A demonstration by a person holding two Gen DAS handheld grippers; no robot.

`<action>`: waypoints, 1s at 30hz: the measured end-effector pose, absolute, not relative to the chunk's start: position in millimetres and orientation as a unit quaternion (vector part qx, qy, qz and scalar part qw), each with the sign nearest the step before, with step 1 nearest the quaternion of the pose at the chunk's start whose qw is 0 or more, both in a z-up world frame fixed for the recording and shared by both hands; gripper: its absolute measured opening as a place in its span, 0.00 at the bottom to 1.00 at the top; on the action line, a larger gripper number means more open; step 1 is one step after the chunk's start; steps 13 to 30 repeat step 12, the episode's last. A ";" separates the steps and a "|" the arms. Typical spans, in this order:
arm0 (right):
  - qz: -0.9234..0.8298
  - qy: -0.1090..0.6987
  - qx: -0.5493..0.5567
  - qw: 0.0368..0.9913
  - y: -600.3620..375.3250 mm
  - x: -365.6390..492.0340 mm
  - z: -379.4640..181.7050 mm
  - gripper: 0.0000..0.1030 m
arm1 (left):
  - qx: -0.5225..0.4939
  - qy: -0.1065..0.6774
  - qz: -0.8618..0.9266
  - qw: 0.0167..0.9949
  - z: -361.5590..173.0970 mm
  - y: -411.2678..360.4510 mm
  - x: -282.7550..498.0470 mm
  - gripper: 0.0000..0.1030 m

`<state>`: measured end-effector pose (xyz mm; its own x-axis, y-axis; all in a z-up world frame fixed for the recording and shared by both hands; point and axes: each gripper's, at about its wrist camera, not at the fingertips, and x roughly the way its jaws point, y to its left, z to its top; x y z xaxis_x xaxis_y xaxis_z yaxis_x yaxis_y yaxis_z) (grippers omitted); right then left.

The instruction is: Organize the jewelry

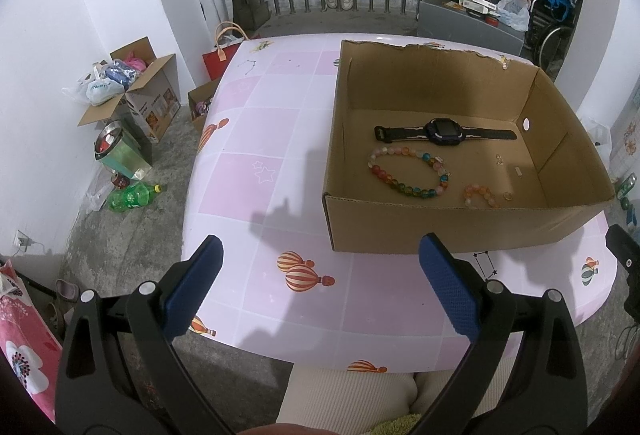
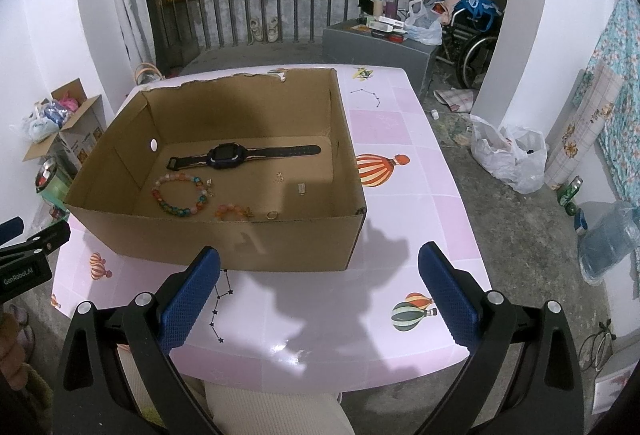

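Left gripper (image 1: 320, 287), right gripper (image 2: 320, 291) both spread, empty; jewelry box (image 2: 224, 235) just ahead.

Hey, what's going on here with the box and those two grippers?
A person holds two open grippers, the left gripper and the right gripper, above the table, holding nothing. The jewelry lies in the cardboard box: a watch, a multicoloured bead bracelet, a smaller orange bracelet and a ring.
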<state>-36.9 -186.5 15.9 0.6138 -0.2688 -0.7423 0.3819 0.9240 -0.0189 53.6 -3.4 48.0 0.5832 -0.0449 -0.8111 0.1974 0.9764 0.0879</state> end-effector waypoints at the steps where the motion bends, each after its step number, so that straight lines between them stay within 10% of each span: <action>1: -0.182 0.400 0.071 0.895 -186.5 -36.8 15.9 0.94 | 0.084 0.451 -0.068 0.886 47.5 -3.3 53.3 0.92; 30: -0.182 0.400 0.072 0.895 -186.1 -37.2 15.7 0.94 | 0.085 0.451 -0.068 0.886 47.8 -3.4 53.5 0.92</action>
